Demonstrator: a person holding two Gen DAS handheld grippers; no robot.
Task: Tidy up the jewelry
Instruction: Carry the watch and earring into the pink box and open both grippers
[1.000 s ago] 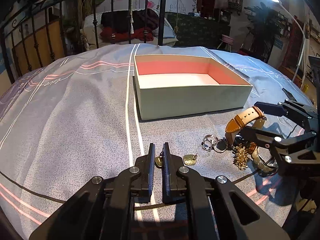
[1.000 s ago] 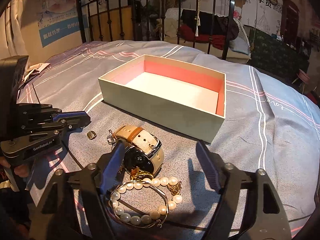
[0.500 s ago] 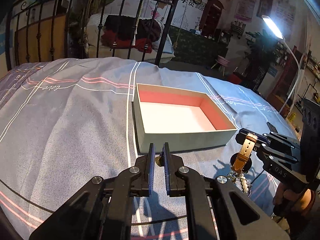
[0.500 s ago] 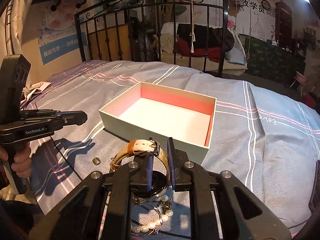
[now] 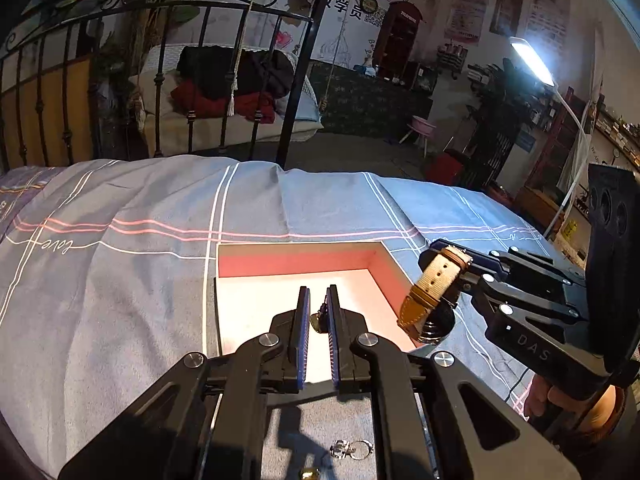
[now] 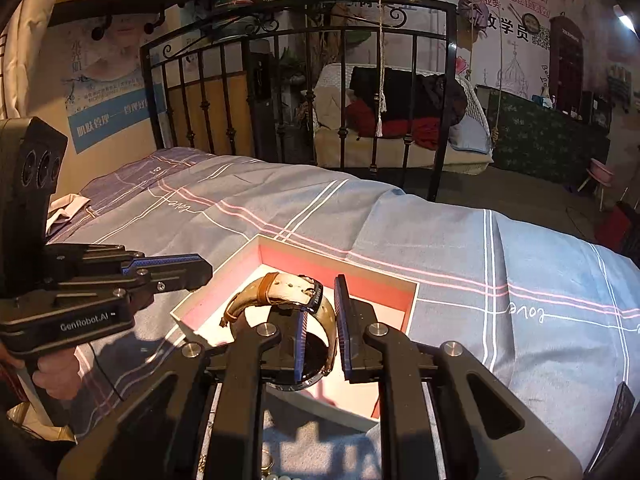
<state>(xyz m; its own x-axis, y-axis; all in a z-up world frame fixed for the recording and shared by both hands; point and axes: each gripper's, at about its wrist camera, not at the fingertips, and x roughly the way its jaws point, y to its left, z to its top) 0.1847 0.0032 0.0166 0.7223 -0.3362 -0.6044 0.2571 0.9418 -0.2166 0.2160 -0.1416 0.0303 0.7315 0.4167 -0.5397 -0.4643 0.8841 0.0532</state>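
An open box (image 5: 298, 259) with a pink inner wall and white floor lies on the bed; it also shows in the right wrist view (image 6: 340, 265). My left gripper (image 5: 319, 308) is shut on a small gold pendant (image 5: 318, 322) and holds it over the box floor. My right gripper (image 6: 324, 304) is shut on a watch (image 6: 280, 288) with a tan and cream strap, held above the box's near right corner. The watch (image 5: 434, 292) also shows hanging from the right gripper in the left wrist view.
Silver rings (image 5: 352, 449) and a small gold piece (image 5: 310, 473) lie on the blue striped bedsheet (image 5: 120, 280) in front of the box. Pearl beads (image 6: 276, 476) show at the lower edge. A black iron bed frame (image 6: 300, 92) stands behind.
Both grippers have lifted and moved forward over the box, the left with the pendant, the right with the watch. One second ago the right gripper was open around the watch on the sheet.
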